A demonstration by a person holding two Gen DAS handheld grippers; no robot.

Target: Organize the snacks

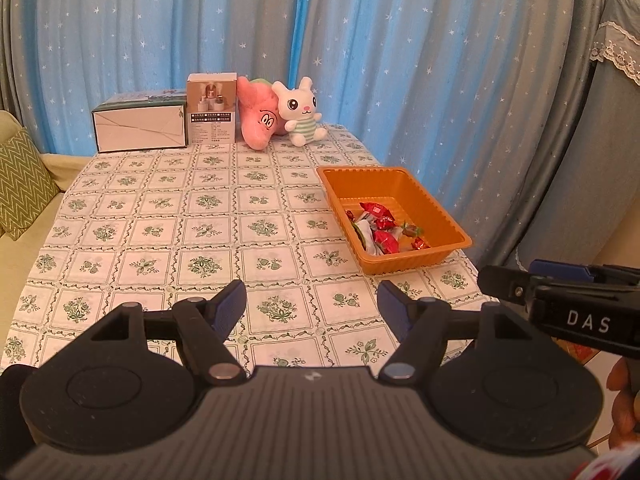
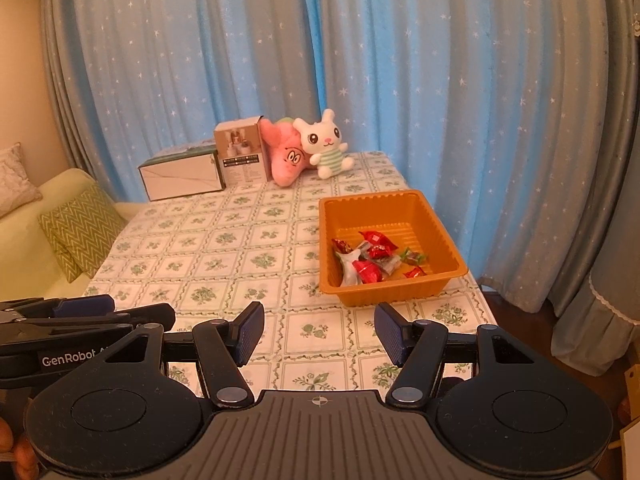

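An orange plastic tray (image 1: 436, 210) stands near the table's right edge and holds several wrapped candies (image 1: 380, 226), mostly red. It also shows in the right wrist view (image 2: 440, 236) with the candies (image 2: 372, 258) in its near half. My left gripper (image 1: 311, 304) is open and empty above the near part of the table, left of the tray. My right gripper (image 2: 319, 332) is open and empty just in front of the tray. The right gripper's side shows at the right in the left wrist view (image 1: 560, 304).
A floral checked tablecloth (image 1: 200, 232) covers the table. At the far edge stand a white box (image 1: 140, 124), a taller carton (image 1: 212, 108), a pink plush (image 1: 258, 116) and a white bunny plush (image 1: 300, 114). A sofa with a green cushion (image 1: 20, 184) is at left. Blue curtains hang behind.
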